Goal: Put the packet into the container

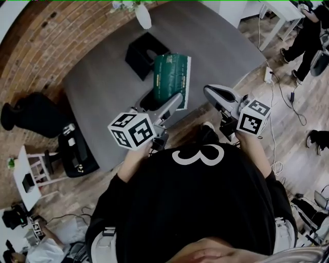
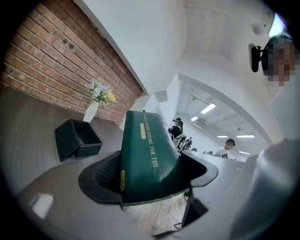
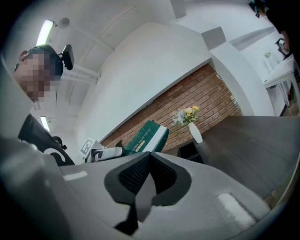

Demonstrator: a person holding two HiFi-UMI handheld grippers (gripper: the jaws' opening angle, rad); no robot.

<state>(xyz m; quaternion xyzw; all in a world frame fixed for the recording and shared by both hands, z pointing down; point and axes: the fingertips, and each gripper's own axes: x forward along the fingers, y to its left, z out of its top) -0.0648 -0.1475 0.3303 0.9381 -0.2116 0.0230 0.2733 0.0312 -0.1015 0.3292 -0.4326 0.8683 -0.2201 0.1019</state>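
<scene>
My left gripper (image 1: 172,105) is shut on a dark green packet (image 1: 172,78) with gold print and a white edge, held above the near edge of the grey table (image 1: 103,87). In the left gripper view the packet (image 2: 147,154) stands up between the jaws. A black open box (image 1: 145,54), the container, sits on the table beyond the packet, also seen as a black box (image 2: 77,139) at the left. My right gripper (image 1: 215,93) hangs off the table's near right corner, shut on nothing. From the right gripper view the packet (image 3: 146,136) shows at the left.
A white vase with flowers (image 1: 142,14) stands at the table's far edge by the brick wall (image 1: 36,46). A black chair (image 1: 77,151) and white stool (image 1: 28,174) are at the left. People (image 1: 308,36) and cables lie on the wood floor at the right.
</scene>
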